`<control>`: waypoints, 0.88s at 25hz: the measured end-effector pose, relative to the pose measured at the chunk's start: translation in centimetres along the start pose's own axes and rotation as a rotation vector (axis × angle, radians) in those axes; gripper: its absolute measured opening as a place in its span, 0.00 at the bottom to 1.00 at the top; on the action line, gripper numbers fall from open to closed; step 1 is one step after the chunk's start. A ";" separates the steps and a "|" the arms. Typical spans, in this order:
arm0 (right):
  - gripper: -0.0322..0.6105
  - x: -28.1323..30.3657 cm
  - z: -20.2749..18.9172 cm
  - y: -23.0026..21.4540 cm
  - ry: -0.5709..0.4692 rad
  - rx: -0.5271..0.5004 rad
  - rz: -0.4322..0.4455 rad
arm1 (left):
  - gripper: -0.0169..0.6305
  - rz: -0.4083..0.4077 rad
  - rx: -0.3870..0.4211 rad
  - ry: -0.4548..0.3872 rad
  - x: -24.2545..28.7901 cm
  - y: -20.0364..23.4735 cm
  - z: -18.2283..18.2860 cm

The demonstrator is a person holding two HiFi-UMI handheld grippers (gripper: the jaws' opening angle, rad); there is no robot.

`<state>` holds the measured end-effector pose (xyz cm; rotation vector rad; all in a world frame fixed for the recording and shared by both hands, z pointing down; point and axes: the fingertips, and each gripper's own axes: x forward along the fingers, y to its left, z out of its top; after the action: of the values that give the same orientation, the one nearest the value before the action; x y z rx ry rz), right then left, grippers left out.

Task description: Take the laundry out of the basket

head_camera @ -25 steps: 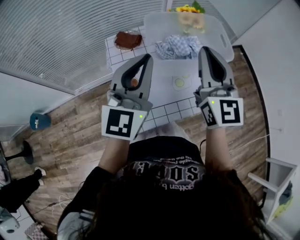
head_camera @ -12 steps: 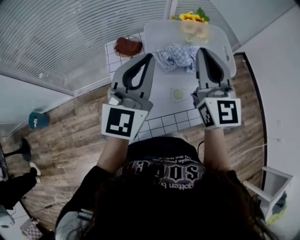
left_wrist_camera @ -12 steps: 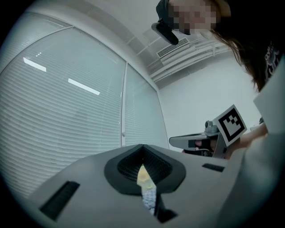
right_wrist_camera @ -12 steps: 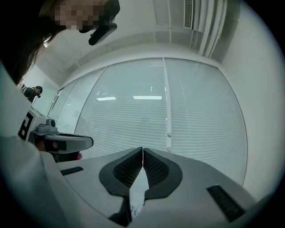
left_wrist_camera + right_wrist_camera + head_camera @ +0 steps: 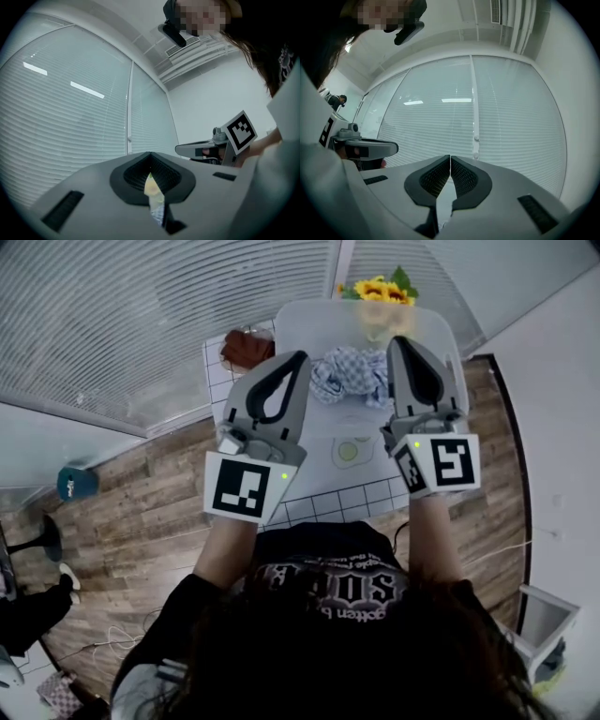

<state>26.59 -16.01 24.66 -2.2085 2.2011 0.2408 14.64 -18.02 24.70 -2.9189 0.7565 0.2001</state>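
A translucent white basket [image 5: 305, 320] stands at the far end of the tiled table [image 5: 319, 502], with a blue checked cloth [image 5: 352, 371] in it. A brown cloth [image 5: 246, 348] lies on the table to the basket's left. Both grippers are held high above the table with nothing in them. My left gripper [image 5: 299, 356] [image 5: 150, 154] is shut, and its tip shows over the basket's near left corner. My right gripper [image 5: 394, 339] [image 5: 450, 157] is shut too, with its tip over the basket's right side. Both gripper views look up at window blinds.
Sunflowers [image 5: 375, 289] stand behind the basket by the blinds. A round green and white thing [image 5: 348, 452] lies on the table between the grippers. On the wooden floor, a blue object [image 5: 75, 482] sits at left and a white stool [image 5: 548, 610] at right.
The table and basket have slid down and nearer in the head view, and more of the sunflowers shows. Both grippers keep about the same place and stay shut.
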 end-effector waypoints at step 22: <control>0.10 5.7 -1.3 -4.1 0.091 -0.123 0.151 | 0.03 0.035 0.016 0.013 5.4 0.5 -0.8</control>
<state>30.80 -21.74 24.89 -2.1543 2.4689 0.2905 19.16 -21.12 24.59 -2.8961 0.8075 0.1781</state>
